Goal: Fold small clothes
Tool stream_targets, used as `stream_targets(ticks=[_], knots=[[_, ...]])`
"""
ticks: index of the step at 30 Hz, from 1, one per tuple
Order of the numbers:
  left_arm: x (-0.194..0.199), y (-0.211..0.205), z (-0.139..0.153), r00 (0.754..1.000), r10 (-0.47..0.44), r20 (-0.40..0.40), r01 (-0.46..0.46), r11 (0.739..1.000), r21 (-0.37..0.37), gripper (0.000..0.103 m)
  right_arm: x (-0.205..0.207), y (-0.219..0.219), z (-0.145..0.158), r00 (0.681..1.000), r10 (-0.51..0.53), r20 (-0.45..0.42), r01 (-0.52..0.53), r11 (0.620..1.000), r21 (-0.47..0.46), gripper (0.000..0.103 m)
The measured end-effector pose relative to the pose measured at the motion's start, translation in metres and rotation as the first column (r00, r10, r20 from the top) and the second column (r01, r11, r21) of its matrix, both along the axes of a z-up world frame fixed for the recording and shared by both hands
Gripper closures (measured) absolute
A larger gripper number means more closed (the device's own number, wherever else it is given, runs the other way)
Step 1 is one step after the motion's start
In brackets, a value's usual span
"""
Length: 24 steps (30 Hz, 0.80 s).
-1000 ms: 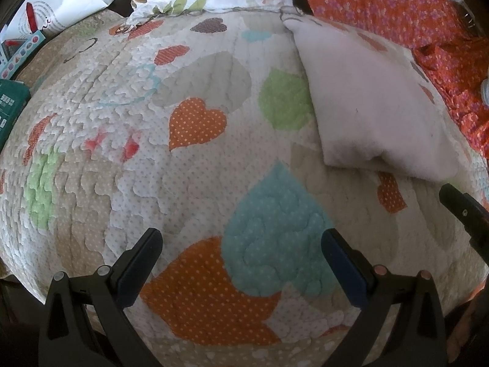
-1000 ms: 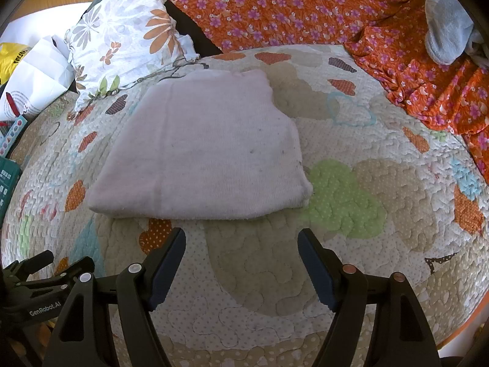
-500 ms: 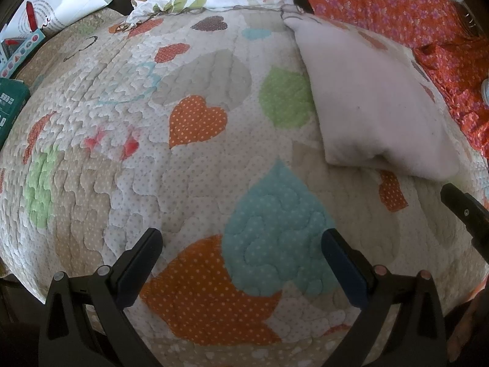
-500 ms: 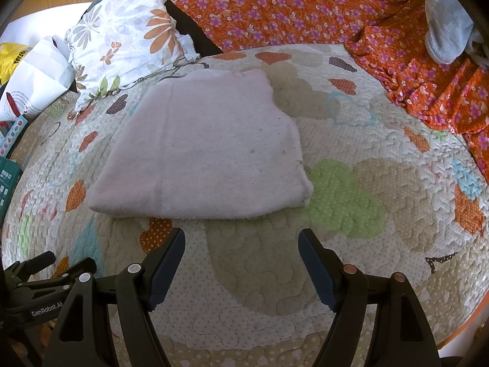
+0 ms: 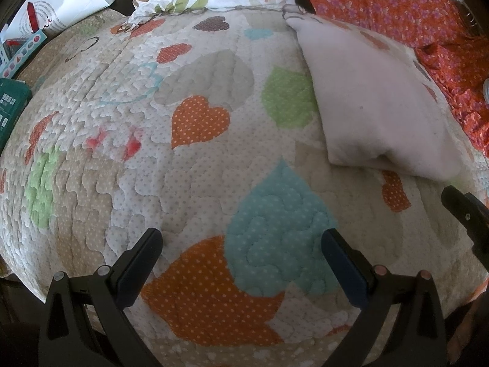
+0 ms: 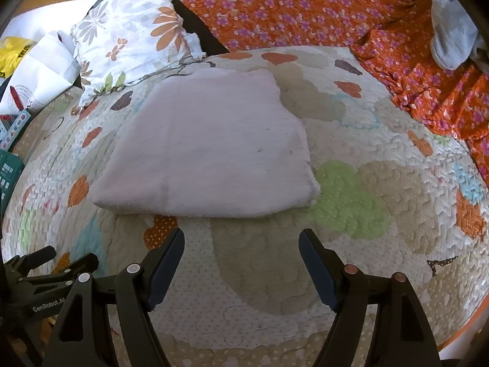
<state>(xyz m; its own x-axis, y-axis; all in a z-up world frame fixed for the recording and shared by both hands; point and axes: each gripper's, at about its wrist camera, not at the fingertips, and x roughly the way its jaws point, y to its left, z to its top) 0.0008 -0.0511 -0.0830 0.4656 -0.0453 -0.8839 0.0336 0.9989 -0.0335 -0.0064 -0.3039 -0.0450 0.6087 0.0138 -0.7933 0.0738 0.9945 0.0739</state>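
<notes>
Pale pink folded garment (image 6: pixel 204 150) lay flat on heart-patterned quilt (image 6: pixel 351 275), neat rectangle, soft fleecy knit, thick doubled near edge; fold looked finished, or one halving left; next move likely called for pinching near edge or corners, lifting without dragging layers apart; right gripper (image 6: pixel 241 263) hovered just short of near edge, fingers spread, empty; left gripper (image 5: pixel 243 263) over bare quilt, garment to its right, fingers apart, empty; floral pillow (image 6: pixel 131 30) and orange flowered sheet (image 6: pixel 290 6) beyond

Soft even daylight, faint shadows, sharp centre, heavy fisheye warp w/ dark corners.
</notes>
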Motion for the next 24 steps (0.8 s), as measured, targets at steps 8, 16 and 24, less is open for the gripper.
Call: stream_targets(ticks=[8,16,24], knots=[[0.0,0.001,-0.001,1.0,0.001,-0.001,-0.001,1.0,0.002,0.0,0.0,-0.002,0.0,1.0,-0.009,0.002,0.009,1.0,0.006,0.021],[0.001,0.001,-0.001,1.0,0.002,-0.001,-0.002,1.0,0.002,0.0,-0.005,-0.004,0.01,0.998,0.002,0.057,-0.003,1.0,0.019,0.02],[0.0,0.001,-0.002,1.0,0.0,-0.002,0.0,1.0,0.003,0.0,-0.004,0.001,0.01,0.998,0.012,0.055,-0.012,1.0,-0.001,0.018]])
